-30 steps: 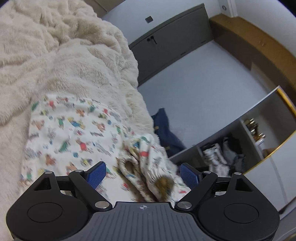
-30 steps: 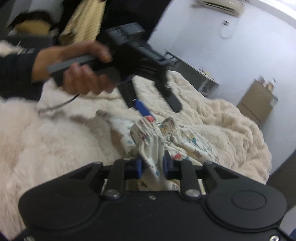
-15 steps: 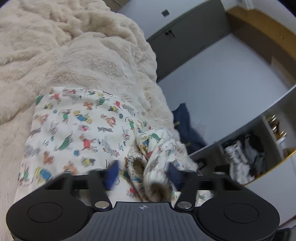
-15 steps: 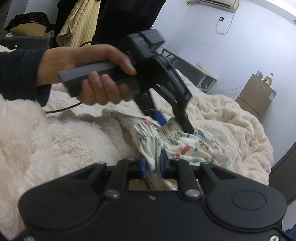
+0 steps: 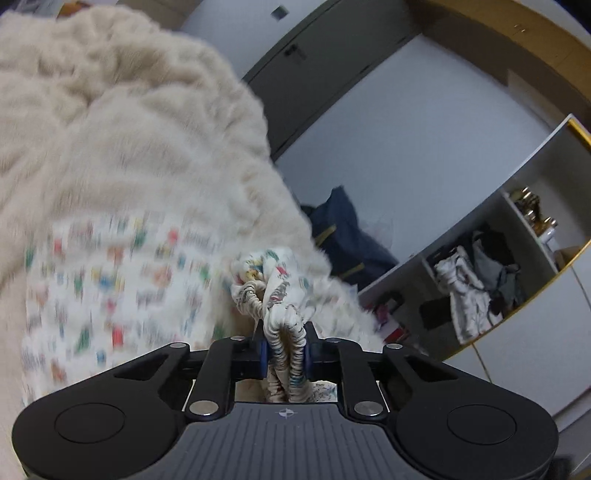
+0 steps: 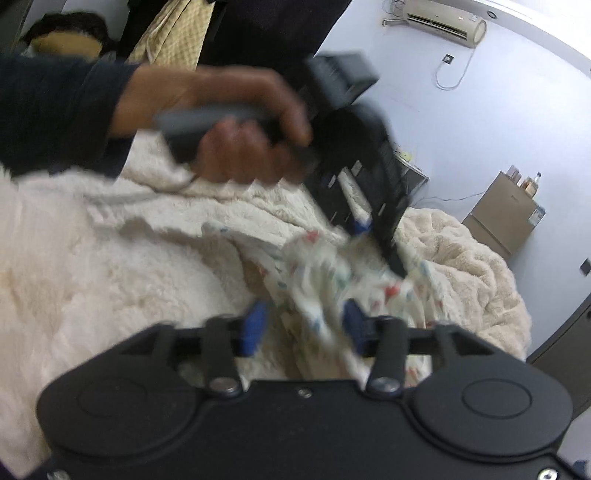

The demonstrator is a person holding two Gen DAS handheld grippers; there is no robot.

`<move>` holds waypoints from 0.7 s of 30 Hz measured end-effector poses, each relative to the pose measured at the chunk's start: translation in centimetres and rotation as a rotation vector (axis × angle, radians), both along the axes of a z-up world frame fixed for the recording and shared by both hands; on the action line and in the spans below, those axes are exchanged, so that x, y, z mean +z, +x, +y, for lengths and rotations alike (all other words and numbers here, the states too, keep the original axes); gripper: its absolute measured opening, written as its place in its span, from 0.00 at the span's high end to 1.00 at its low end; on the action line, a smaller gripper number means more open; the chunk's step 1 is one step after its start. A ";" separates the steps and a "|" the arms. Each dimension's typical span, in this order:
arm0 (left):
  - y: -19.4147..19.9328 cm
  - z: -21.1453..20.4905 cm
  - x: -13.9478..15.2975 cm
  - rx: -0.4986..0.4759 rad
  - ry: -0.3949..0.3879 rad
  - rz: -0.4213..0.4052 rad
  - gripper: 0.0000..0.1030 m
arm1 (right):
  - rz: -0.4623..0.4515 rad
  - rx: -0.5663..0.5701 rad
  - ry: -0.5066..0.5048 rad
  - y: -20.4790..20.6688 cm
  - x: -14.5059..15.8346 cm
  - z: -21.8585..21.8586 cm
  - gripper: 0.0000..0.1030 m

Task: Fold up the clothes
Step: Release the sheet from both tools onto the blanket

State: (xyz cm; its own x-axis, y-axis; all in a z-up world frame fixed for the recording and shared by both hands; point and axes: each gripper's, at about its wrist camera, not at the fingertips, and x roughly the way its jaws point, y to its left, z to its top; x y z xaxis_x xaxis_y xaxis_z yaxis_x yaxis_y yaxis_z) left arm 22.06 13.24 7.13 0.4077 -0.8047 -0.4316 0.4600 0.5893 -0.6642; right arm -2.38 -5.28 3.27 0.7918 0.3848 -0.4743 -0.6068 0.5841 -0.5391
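Observation:
A white garment with small coloured prints [image 5: 110, 273] lies blurred on a cream fluffy blanket [image 5: 129, 129]. My left gripper [image 5: 284, 354] is shut on its gathered elastic waistband [image 5: 258, 295], which bunches up between the blue pads. In the right wrist view the same garment [image 6: 321, 273] rises in a crumpled fold from the blanket [image 6: 92, 266]. My right gripper [image 6: 303, 328] stands open, its blue pads [image 6: 255, 328] apart with cloth hanging between them. The left gripper [image 6: 376, 243], held by a person's hand [image 6: 236, 122], pinches the cloth just beyond.
A dark cabinet [image 5: 314, 74] and an open shelf stuffed with clothes [image 5: 476, 280] stand past the bed's edge. A dark blue garment [image 5: 343, 229] lies on the floor. A brown cabinet [image 6: 506, 214] and a wall air conditioner [image 6: 443, 20] are beyond the bed.
My left gripper went from open to shut on the waistband. My right gripper, which was shut on the cloth, has opened. The garment is moving and blurred.

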 end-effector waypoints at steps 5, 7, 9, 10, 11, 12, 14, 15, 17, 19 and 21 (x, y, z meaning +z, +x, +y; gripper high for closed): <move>2.0 4.0 3.9 0.085 -0.058 -0.033 0.89 | -0.029 -0.044 -0.008 -0.2 1.0 -2.2 0.49; 3.1 7.0 4.3 0.151 -0.075 -0.016 0.89 | -0.032 -0.056 -0.002 -0.3 1.6 -3.3 0.49; 3.9 8.9 2.2 0.190 -0.065 0.063 0.88 | -0.030 -0.057 -0.001 -0.4 1.9 -4.0 0.49; 4.2 9.8 1.1 0.210 -0.059 0.101 0.85 | -0.025 -0.055 0.001 -0.4 2.2 -4.6 0.48; 4.1 10.6 -0.1 0.230 -0.050 0.124 0.83 | -0.018 -0.053 0.008 -0.4 2.6 -5.2 0.46; 4.1 11.3 -1.3 0.251 -0.041 0.147 0.81 | -0.003 -0.057 0.033 -0.3 3.2 -6.3 0.46; 3.9 12.8 -3.8 0.292 -0.022 0.193 0.67 | 0.032 -0.082 0.109 0.5 4.3 -8.7 0.45; 3.8 13.5 -5.0 0.313 -0.012 0.216 0.62 | 0.052 -0.105 0.160 1.0 4.9 -10.2 0.44; 3.6 15.0 -7.5 0.354 0.006 0.262 0.60 | 0.081 -0.148 0.235 1.8 5.6 -12.4 0.43; 2.1 15.4 -7.3 0.353 0.029 0.210 0.51 | 0.128 -0.212 0.339 3.0 6.3 -15.6 0.41; -0.7 13.9 -4.5 0.293 0.133 0.040 0.39 | 0.172 -0.263 0.412 3.9 6.6 -18.1 0.39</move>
